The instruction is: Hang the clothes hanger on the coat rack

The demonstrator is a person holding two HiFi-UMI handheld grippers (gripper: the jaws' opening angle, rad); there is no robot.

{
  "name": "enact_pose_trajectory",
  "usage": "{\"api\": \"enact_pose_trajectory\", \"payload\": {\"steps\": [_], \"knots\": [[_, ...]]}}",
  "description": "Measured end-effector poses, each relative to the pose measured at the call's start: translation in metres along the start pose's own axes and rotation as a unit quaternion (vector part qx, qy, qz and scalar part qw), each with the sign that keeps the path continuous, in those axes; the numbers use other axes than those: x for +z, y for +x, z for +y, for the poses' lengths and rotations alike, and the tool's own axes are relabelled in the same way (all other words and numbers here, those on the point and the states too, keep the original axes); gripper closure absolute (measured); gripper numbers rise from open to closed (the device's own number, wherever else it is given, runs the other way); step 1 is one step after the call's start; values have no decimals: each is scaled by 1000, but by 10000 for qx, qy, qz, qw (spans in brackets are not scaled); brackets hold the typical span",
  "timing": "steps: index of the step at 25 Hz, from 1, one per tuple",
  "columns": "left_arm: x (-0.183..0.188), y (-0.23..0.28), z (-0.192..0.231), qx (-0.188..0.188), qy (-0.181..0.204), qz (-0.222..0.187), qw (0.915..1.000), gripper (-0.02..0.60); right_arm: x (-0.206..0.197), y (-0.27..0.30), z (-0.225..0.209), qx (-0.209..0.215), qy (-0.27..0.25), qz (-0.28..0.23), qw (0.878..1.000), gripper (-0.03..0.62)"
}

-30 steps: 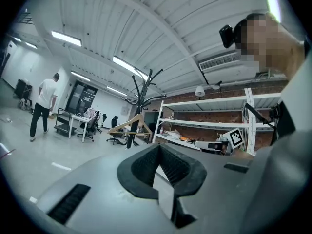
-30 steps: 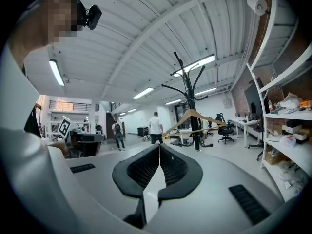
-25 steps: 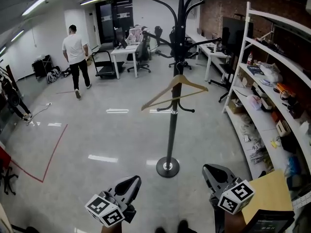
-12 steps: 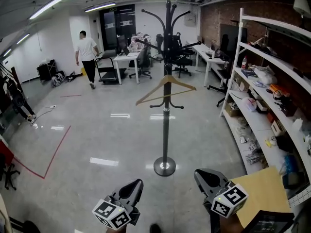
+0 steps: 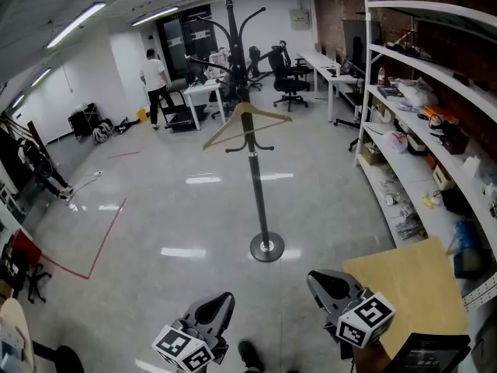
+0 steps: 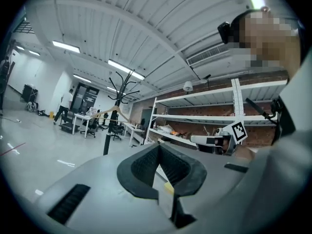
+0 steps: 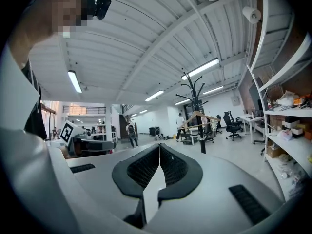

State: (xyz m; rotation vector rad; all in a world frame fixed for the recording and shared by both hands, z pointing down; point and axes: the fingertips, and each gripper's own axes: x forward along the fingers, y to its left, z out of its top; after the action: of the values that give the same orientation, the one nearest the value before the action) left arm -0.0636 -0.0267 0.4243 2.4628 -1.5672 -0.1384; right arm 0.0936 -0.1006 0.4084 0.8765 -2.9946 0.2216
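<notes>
Farther ahead of both grippers than a second ago, the pale wooden clothes hanger point(image 5: 247, 121) is seen hung on the tall black metal coat rack point(image 5: 257, 193), below the curved top hooks, with its left end tilted lower. It is well apart from both grippers and touched by neither. The left gripper point(image 5: 217, 309) is held low with its jaws pressed together and nothing between them. The right gripper point(image 5: 325, 284) is likewise closed on nothing. A tan flat board point(image 5: 411, 286) lies just right of the right gripper, with white metal shelving point(image 5: 423, 84) beyond it. Far ahead of the left gripper, a person in a white shirt point(image 5: 155, 80) stands among desks.
</notes>
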Motion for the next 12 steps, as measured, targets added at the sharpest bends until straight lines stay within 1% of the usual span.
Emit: {"api": "enact_pose_trajectory", "payload": {"steps": [2,5,8,10,12], "knots": [[-4,-7,-18,-39,89,94,9999,581,0,-13,4,31,33,7,10000,586],[-3,-19,-41,-254,190,107,9994,582,2,-26,17,135,71,-33,9999,586],[-7,-33,-55,-286,124,164,9994,581,0,-37,34,245,92,-65,9996,586],[-13,-41,-61,-305,45,190,9993,581,0,-43,43,256,96,-90,9996,586],[-14,-51,-65,-315,52,173,9993,582,-2,-46,52,260,108,-102,9996,586]]}}
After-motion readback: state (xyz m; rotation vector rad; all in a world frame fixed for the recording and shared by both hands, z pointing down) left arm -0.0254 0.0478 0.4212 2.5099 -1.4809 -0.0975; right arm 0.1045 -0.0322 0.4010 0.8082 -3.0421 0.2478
